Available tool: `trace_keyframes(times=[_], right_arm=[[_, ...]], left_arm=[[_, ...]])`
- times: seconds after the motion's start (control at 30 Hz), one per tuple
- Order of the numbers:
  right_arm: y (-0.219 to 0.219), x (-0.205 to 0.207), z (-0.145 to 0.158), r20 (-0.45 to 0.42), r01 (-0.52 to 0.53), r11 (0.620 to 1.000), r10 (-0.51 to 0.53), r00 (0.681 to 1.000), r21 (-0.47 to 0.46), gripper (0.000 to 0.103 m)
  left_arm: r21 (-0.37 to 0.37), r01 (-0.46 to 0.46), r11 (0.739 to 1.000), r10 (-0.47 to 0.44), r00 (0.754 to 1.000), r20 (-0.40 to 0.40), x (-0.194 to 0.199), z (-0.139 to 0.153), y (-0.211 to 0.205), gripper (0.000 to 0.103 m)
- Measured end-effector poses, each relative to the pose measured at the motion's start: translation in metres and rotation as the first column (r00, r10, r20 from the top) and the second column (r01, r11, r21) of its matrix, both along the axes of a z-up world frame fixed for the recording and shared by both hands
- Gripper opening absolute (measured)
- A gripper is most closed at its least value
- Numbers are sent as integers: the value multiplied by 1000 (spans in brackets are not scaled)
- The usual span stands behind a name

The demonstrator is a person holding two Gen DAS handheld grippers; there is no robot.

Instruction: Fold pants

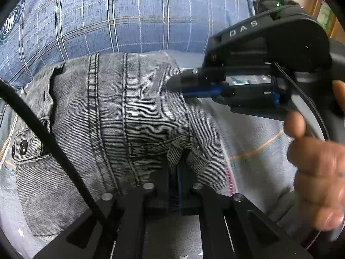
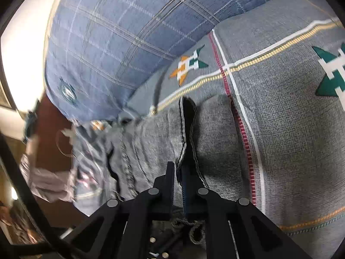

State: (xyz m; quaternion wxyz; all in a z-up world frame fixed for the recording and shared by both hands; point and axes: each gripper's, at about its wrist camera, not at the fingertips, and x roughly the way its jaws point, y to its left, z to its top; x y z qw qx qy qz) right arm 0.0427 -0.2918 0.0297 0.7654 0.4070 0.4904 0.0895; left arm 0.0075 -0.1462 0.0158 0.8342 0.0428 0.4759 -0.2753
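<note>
Grey patterned bedding (image 2: 291, 129) bears the grey pants (image 1: 120, 108), both the left gripper (image 1: 177, 170) and right gripper (image 2: 179, 172) clamped tight on their fabric.

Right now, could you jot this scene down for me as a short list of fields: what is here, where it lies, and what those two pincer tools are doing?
item: grey pants, partly folded
surface: grey patterned bedspread
behind: blue checked pillow
left gripper: shut on a fold of the pants near the belt loop
right gripper: shut on the pants' edge; seen from the left camera reaching in from the right
hand: holds the right gripper's handle
task stage: pants pinched by both grippers, fold not finished
</note>
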Motion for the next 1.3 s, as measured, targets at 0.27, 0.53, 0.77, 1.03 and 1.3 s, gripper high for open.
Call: trace_keyframes(times=[0.27,0.53,0.77,1.03,1.3], right_arm=[[3,0,11,46,-20,1000,21,999,-17,74],[4,-7,29,122,-40,998,45,991,-49,74],[21,7,0,3,-96,988,97,995,-117,6],[16,-4,17,24,-46,976,52,998,-211,3],[1,-2,-5,-22,-30,994,28,999,-107,28]], left_arm=[[-15,12,1000,-12,1000,17,-11,10,-8,7],[-129,-25,991,22,999,-29,-3,6,21,7],[-146,-14,989,12,1000,-12,-6,12,29,7],[-80,45,996,-46,999,-1,5,7,17,7],[-115,62,991,-68,996,-49,-2,14,42,47]])
